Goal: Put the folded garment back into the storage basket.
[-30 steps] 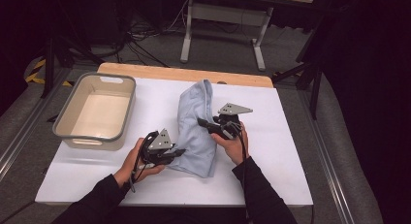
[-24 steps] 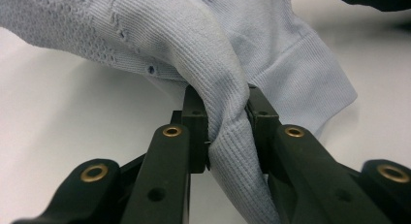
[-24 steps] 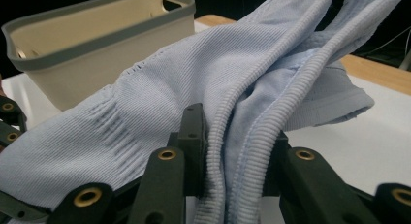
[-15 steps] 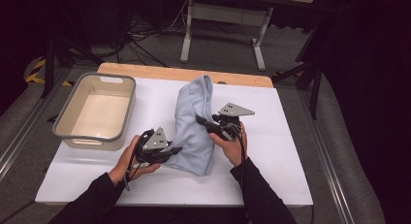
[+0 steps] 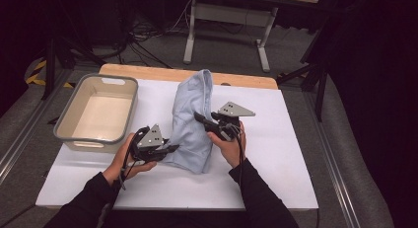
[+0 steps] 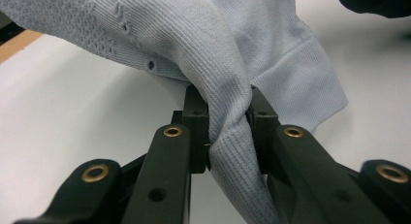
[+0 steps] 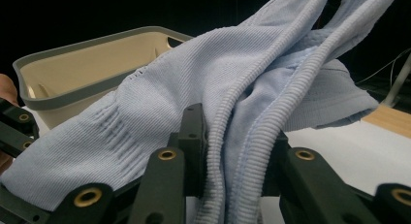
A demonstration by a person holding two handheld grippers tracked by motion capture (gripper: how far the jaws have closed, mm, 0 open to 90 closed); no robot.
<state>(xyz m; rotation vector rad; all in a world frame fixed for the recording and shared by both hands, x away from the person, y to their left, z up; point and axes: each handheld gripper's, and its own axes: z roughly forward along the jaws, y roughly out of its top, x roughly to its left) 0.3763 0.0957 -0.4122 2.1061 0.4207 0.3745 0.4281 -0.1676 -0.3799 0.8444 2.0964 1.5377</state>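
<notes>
A: Item one, the light blue sweater (image 5: 190,120). Where did it sit?

B: In the middle of the high view, on the white table (image 5: 291,159), bunched into a long heap running from the centre toward the lower middle of the frame. A beige bin (image 5: 96,115) stood just beside it, at the left of the picture, empty.

A: Grippers?

B: The left gripper (image 5: 166,150) was pinched on the sweater's near edge, lower centre of the frame. In the left gripper view a twisted fold of knit (image 6: 228,112) was pressed between the two pads. The right gripper (image 5: 199,117) was clamped on the right side of the heap; its own view showed ribbed hem (image 7: 252,136) squeezed between the jaws.

A: Handling?

B: Judged soft, light and limp, a loose knit that would sag and stretch wherever it hung unsupported. Not fragile, though the open stitch might snag. Not slippery either, since the ribbing gave the pads something to bite.

A: Best hold?

B: Probably the thick ribbed hem or a doubled fold, with the two grips well apart so the cloth hung flat.
</notes>
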